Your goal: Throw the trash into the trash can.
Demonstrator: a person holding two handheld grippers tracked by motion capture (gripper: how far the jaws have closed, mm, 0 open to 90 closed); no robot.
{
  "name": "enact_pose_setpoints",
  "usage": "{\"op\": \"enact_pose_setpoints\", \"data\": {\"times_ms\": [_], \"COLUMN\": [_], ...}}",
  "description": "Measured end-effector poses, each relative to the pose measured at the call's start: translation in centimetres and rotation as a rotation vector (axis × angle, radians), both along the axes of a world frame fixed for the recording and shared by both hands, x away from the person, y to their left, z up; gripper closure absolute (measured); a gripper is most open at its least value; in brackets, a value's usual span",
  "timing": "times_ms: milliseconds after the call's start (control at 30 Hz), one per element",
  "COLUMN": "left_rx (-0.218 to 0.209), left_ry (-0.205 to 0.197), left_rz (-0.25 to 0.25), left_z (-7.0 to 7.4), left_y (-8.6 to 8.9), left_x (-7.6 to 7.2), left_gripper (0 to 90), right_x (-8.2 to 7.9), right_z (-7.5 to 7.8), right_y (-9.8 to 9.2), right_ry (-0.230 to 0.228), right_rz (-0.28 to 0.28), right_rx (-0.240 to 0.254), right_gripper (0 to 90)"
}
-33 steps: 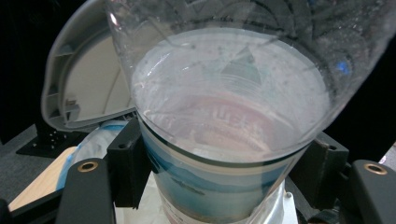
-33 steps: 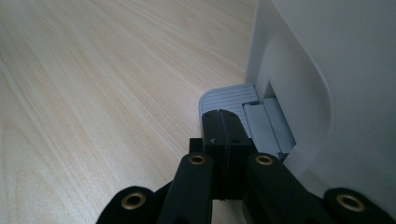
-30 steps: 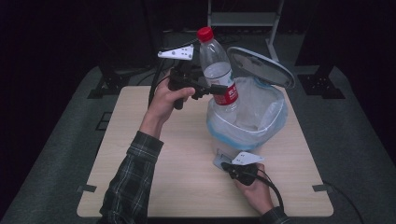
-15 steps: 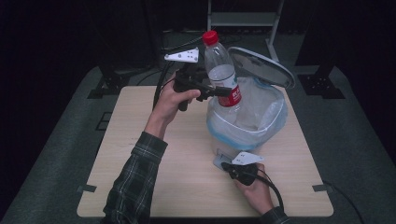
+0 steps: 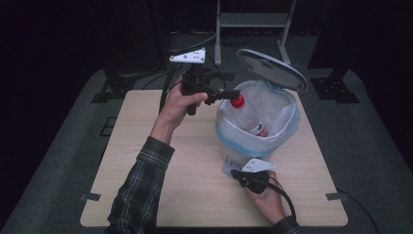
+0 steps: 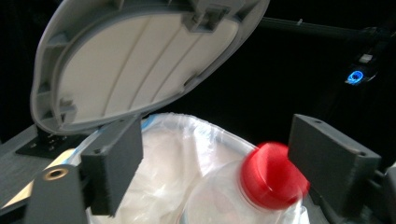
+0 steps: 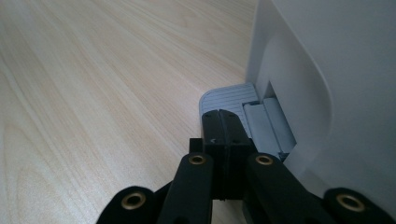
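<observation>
Bottle (image 5: 247, 117): red-capped, lodged neck-up and tilted in the lined bin (image 5: 287, 127), lid (image 5: 271, 69) raised; left gripper (image 5: 233, 94): held at the bin's rim by the cap, jaws just opened, spread either side of the cap, nothing gripped; right gripper (image 7: 223, 122): jaws closed together, pressed on the pedal (image 7: 229, 99) at the bin's foot; table (image 5: 160, 161) beneath.

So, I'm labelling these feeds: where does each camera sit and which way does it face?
High view: above the table, looking forward and down; forearms, both grippers.
Left gripper view: on the left gripper, facing the bin's raised lid; jaws open.
Right gripper view: on the right gripper, on the pedal; jaws shut.
High and left views share the bottle.
</observation>
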State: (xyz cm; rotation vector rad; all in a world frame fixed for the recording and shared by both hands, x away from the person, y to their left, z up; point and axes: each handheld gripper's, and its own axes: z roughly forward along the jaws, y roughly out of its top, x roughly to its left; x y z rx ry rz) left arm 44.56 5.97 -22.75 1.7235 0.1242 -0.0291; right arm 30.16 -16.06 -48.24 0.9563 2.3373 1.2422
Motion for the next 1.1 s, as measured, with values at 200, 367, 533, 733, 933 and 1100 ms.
{"op": "enact_pose_setpoints", "data": {"times_ms": [200, 367, 533, 733, 933, 1100], "left_rx": [0.0, -0.004, 0.004, 0.03, 0.051, 0.082], "left_ry": [-0.007, -0.004, -0.002, -0.016, -0.026, -0.038], "left_rz": [0.014, 0.027, 0.057, 0.101, 0.143, 0.172], "left_z": [0.3, 0.4, 0.0, -0.5, -1.0, -1.7], "left_y": [0.8, 2.1, 3.8, 5.5, 7.3, 8.3], "left_x": [-0.4, -0.8, -1.3, -2.3, -3.4, -4.4], "left_gripper": [14.5, 12.8, 10.6, 7.9, 6.5, 6.5], "right_x": [0.0, 0.0, 0.0, 0.0, 0.0, 0.0], "right_z": [0.0, 0.0, 0.0, 0.0, 0.0, 0.0], "right_y": [0.0, 0.0, 0.0, 0.0, 0.0, 0.0], "right_ry": [-0.001, -0.003, -0.004, -0.001, 0.0, -0.001], "right_rz": [0.001, 0.001, 0.001, 0.0, 0.0, 0.0], "right_rx": [0.0, 0.0, -0.001, 0.0, 0.001, 0.0], "right_gripper": [90.0, 90.0, 90.0, 90.0, 90.0, 89.9]}}
